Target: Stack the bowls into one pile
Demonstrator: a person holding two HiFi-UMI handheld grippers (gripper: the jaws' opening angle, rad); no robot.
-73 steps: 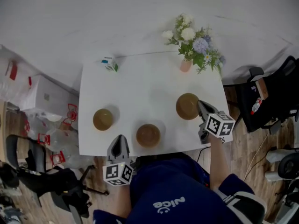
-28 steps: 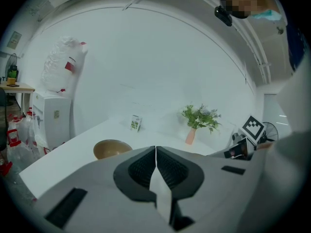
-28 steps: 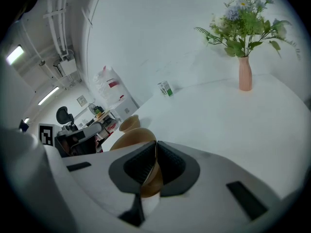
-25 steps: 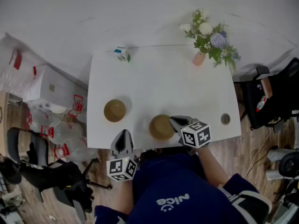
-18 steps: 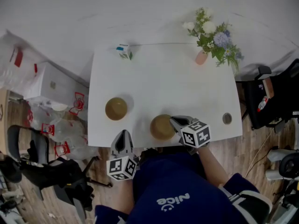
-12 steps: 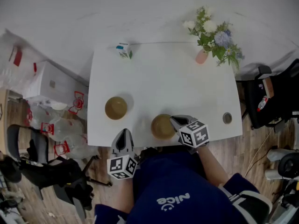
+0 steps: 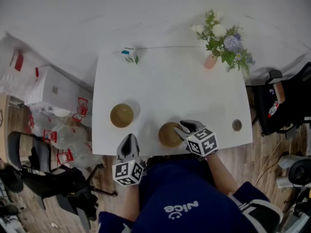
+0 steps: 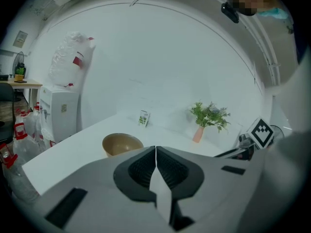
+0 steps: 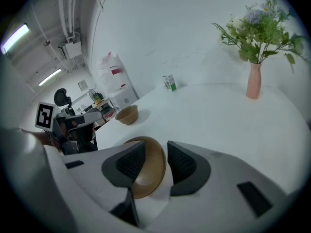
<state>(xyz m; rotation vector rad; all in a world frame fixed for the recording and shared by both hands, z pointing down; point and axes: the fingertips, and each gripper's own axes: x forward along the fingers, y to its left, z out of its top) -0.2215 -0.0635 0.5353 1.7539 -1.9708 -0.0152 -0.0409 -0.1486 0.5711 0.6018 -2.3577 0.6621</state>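
The right claw [image 9: 155, 148] stands with its jaws apart; they have just been opening. The rim of the near bowl [image 9: 146, 174] stands between them, one pad inside the bowl and the other outside, with a gap showing beside the pads. This brown bowl sits on the white counter [image 7: 170, 86], close to the near edge and about midway along it. The right claw reaches it from the right. Whether it is one bowl or several nested, I cannot tell.

The left claw [image 8: 155, 152] has its jaws together with nothing between them. In the head view it hovers at the counter's near edge, left of the near bowl and apart from it, pointing across the counter. The far bowl [image 7: 121, 115], the same brown, stands upright and empty just ahead of the left claw. It is left of the near bowl and well apart from it.

A small carton [image 7: 129, 55] stands at the far left corner of the counter. A pink vase [image 7: 210, 61] with flowers stands at the far right corner. A small dark round thing [image 7: 236, 125] lies near the right edge, too small to name.

Around the counter is a wooden floor. A black chair [image 7: 286, 98] stands to the right. A white box [image 7: 48, 91] and plastic bags lie to the left.
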